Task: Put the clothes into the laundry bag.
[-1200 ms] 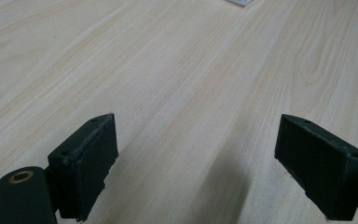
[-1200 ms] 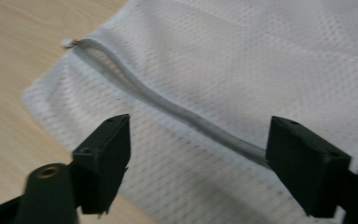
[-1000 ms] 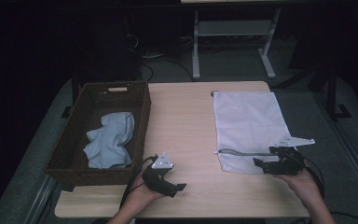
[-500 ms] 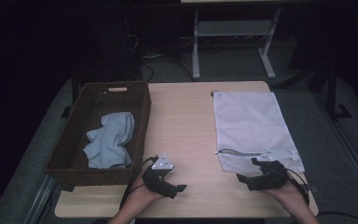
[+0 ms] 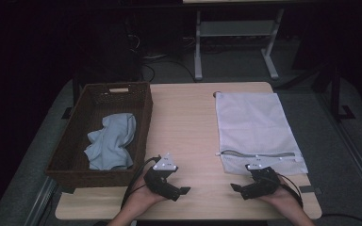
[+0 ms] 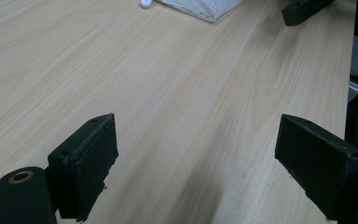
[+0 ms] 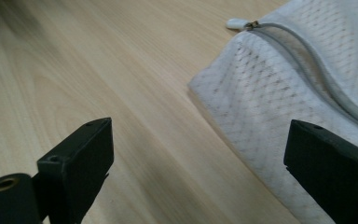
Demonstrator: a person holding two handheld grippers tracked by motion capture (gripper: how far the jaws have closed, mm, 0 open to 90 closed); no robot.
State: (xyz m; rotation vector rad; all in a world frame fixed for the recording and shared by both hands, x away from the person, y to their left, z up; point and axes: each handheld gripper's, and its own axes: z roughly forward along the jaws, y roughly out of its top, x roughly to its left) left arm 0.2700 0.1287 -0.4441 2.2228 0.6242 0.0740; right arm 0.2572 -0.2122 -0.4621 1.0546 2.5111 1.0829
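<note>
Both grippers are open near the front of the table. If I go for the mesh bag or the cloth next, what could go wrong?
1. The white mesh laundry bag lies flat on the light wooden table; the right gripper may scrape wood rather than pinch fabric.
2. Its small white zipper pull could slip from the jaws.
3. The crumpled light blue cloth sits inside the dark woven basket, so the left gripper might catch the wall.

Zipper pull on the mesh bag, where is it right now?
In the right gripper view the white zipper pull lies on the table at the top, at the near-left corner of the white mesh laundry bag, ahead of the open right tool.
</note>
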